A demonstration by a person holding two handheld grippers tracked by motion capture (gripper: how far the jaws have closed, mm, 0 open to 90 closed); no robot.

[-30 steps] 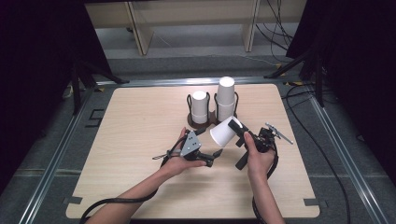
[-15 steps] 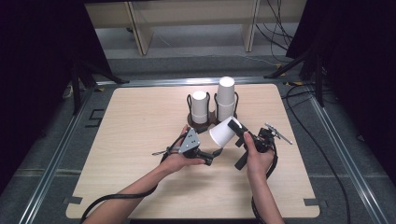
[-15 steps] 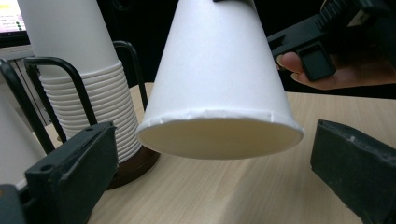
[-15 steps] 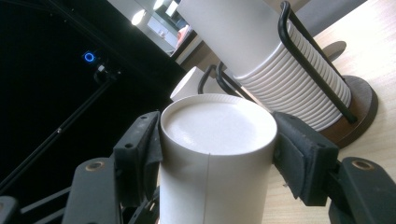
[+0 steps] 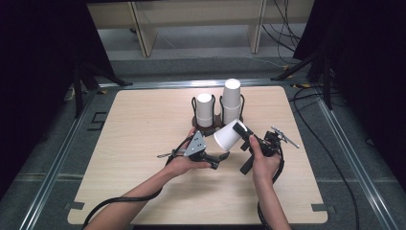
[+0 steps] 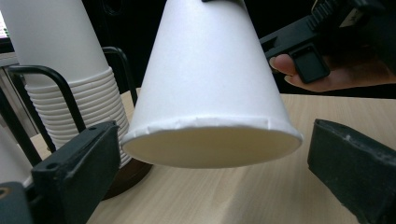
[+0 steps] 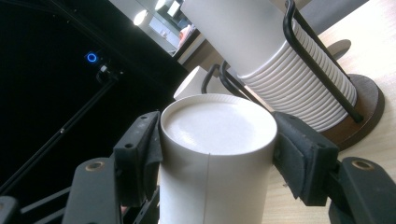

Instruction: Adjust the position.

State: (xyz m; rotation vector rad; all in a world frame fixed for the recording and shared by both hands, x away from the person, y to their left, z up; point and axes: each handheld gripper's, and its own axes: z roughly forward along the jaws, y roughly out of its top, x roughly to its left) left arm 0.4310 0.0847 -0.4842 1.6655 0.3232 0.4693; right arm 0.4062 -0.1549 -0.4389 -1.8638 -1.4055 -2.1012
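A tapered white paper cup [image 5: 231,134] is being clenched by the right hand-held gripper [image 7: 217,140] near its base, while the left hand-held gripper [image 5: 214,157], at the cup's seven o'clock, is being closed, jaws not yet touching, around the rim, which probably needs pinching next.

Table evenly lit from above — surroundings dark, close-ups slightly soft.

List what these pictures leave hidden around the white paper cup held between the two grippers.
- Inside of the paper cup: left gripper view, its rim faces away and down.
- Cup's mouth end: right gripper view, cut off by the bottom edge beyond the right gripper.
- Holder base: high view, partly behind the cup and hands.
- Count of stacked cups: rims too fine, tops cut off.
- Left gripper: jaw tips run off frame.
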